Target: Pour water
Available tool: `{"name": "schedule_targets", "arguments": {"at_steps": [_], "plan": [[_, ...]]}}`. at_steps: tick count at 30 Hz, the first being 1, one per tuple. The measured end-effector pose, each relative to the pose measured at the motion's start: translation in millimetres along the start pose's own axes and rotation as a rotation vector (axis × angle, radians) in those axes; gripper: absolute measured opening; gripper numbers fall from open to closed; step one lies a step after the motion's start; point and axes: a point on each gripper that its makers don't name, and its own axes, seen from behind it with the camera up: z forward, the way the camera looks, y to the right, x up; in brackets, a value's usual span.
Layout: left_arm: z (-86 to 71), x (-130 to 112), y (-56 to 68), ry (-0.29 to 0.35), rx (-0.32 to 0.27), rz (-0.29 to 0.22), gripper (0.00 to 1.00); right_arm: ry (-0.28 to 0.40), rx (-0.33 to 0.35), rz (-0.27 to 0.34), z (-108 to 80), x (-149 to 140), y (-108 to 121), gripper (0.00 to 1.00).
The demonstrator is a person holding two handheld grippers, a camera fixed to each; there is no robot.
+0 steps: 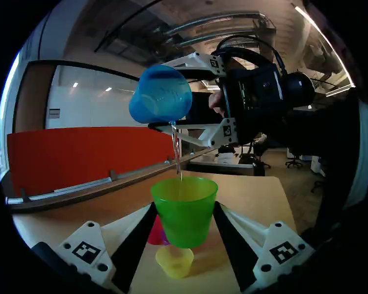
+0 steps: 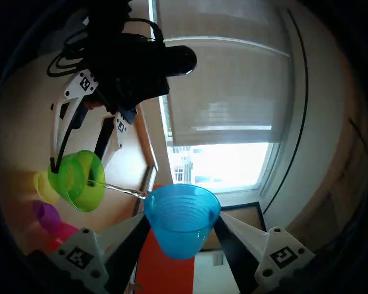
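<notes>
My left tongs (image 1: 184,208) pinch green cup (image 1: 185,228), right tongs (image 2: 182,215) pinch tilted blue cup (image 2: 181,232), pouring. Looks like thin, light plastic; I grip mid-wall, gently.

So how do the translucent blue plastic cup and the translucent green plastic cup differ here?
The blue cup is tipped, pouring; the green cup stands upright. The blue cup is held higher than the green cup. A water stream leaves the blue cup and enters the green cup. Both are tapered cups, clamped by the right gripper and left gripper respectively.
</notes>
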Motion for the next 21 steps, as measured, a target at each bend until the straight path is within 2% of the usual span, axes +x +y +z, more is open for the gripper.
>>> {"name": "schedule_targets", "arguments": {"at_steps": [10, 21], "plan": [[-0.6, 0.8, -1.7, 0.000, 0.004, 0.001, 0.82, -0.004, -0.009, -0.037, -0.7, 2.8, 0.5, 0.89], [-1.5, -0.2, -2.7, -0.002, 0.006, 0.003, 0.82, 0.000, -0.010, -0.035, -1.5, 6.8, -0.3, 0.89]]}}
